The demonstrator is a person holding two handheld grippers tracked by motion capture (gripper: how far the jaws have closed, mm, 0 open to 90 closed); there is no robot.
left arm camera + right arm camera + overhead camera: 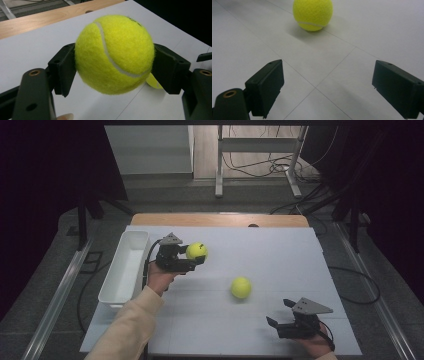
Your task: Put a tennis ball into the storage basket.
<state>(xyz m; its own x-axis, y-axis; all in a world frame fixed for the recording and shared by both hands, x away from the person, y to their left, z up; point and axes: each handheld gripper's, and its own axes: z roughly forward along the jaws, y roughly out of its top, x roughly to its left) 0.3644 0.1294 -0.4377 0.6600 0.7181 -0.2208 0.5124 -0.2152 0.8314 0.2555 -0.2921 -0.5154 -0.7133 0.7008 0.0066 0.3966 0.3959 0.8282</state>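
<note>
White paper covers the table under both hands, with a bare wooden strip along its far edge. Just beside the left gripper, on its outer side, lies a long white plastic tray, its long axis running from the near edge toward the far edge. Nothing stands between that gripper and the tray.

Clamped between the left gripper's black pads is a fuzzy yellow-green tennis ball, lifted off the paper; in the left gripper view its white seam curves from upper left down to lower right. Being round, it has no long axis.

Ahead of the right gripper, a little toward the left one, a second yellow-green tennis ball rests on the paper, seam low on its near face, with open paper between. The right gripper's jaws stand wide apart, holding nothing, low over the paper near the table's near edge.
</note>
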